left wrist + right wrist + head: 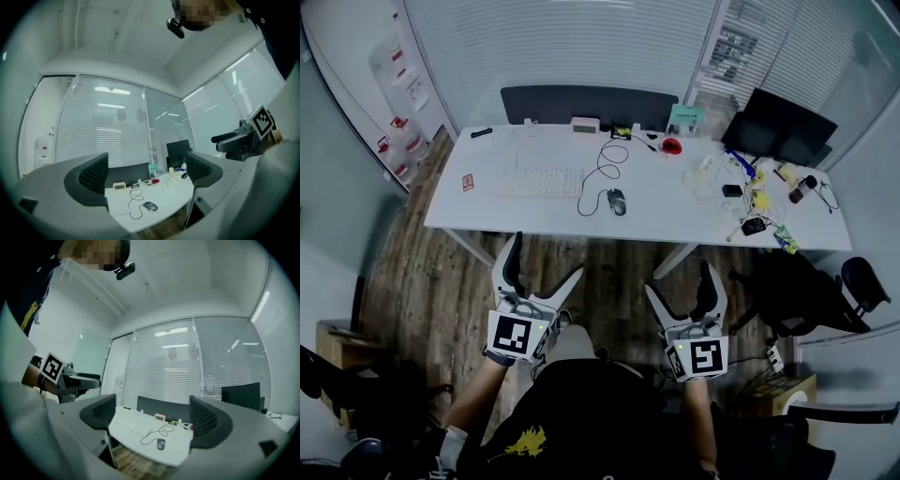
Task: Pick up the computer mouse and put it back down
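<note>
Two handheld grippers sit closest, held out level by a person in a dark shirt who stands back from a long white bench point(487, 214). Left gripper point(546, 258) and right gripper point(680, 279) both have their jaws spread wide with nothing between them; through each gap only the far-off bench shows.

A dark wired computer mouse point(617, 201) lies on the bench near the middle of its front edge, just right of a white keyboard point(541, 182). Its cable point(602, 169) loops away towards the back of the bench. Bare wooden floor point(609, 267) separates the mouse from both grippers, so the pick has not started.

Likely trouble, as I judge it: the mouse is rounded and smooth, so an off-centre grasp could squeeze it out of the jaws. The cable may snag or run taut on the lift and drag small items at the rear. A clumsy approach could knock the keyboard, or nudge the mouse off the front edge.
</note>
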